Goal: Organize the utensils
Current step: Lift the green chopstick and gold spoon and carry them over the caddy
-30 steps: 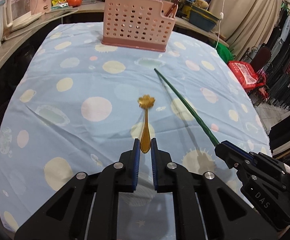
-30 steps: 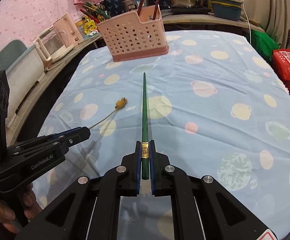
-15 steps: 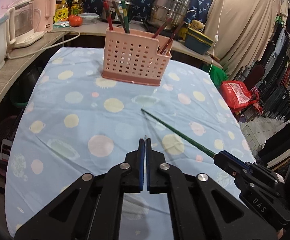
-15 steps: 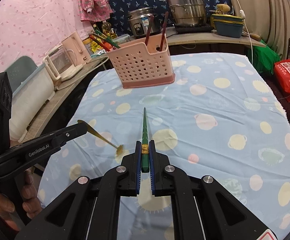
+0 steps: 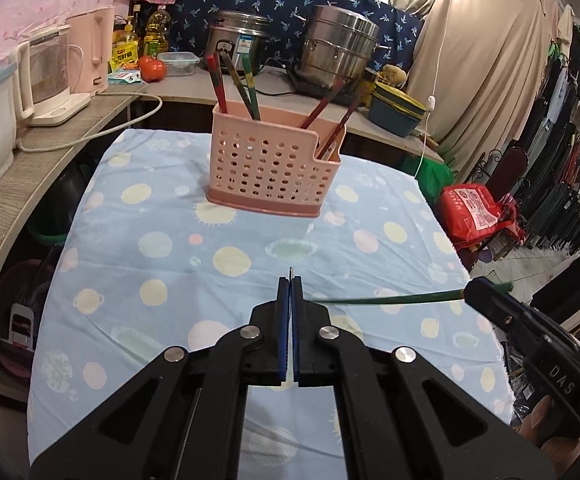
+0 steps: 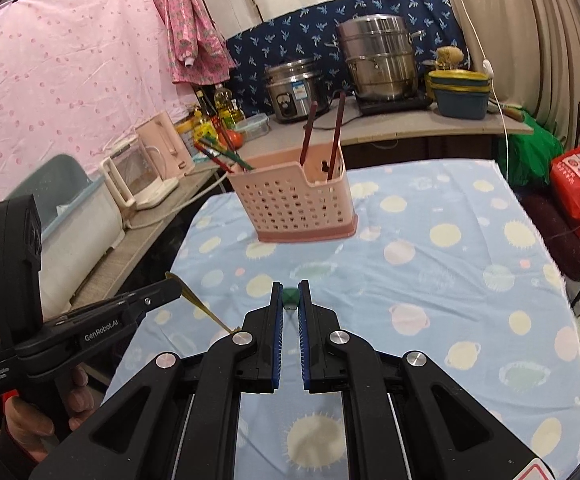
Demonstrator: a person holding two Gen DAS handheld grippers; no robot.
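A counter (image 5: 138, 208) is covered with a wrinkled light-blue cloth printed with pale dots. A pink perforated plastic holder (image 5: 270, 170) is set on it, red and green chopsticks inside. "GenRobot.AI" is read on the left tongs (image 6: 172, 289), clenched on a thin golden spoon (image 6: 200, 304). The right tongs (image 6: 289, 300) are clenched on a green chopstick (image 5: 385, 300), held above the cloth.

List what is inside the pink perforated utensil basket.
The pink basket holds chopsticks standing upright: three in its taller left part, two dark red ones in the lower right part. Their lower ends, and anything lying at the bottom, are hidden by the basket walls.
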